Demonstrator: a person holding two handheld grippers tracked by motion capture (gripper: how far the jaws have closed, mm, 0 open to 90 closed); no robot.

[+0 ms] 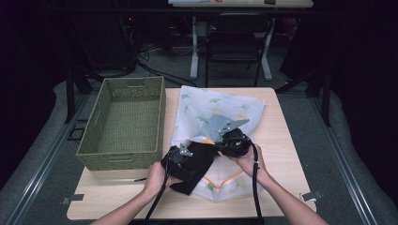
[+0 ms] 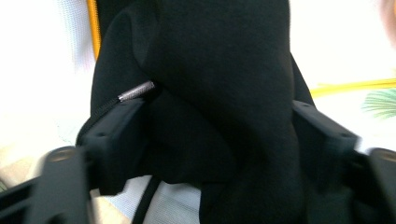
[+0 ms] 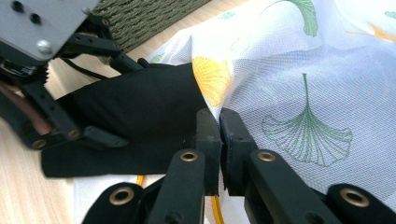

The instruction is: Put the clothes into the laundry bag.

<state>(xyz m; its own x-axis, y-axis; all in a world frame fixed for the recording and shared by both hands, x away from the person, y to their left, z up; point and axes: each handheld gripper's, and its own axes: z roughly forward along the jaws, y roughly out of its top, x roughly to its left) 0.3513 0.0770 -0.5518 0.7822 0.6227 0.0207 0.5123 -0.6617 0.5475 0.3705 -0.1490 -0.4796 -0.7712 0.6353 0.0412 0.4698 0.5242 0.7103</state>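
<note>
On the wooden table (image 1: 281, 140), beside the green woven basket (image 1: 124, 123), lies a white leaf-printed mesh bag (image 1: 220, 110); the right gripper (image 3: 219, 123) has its jaws pressed together, pinching the bag's edge. The left gripper (image 2: 219, 135) holds a black garment (image 1: 199, 159) between its jaws, the cloth lying across the bag's near end.
</note>
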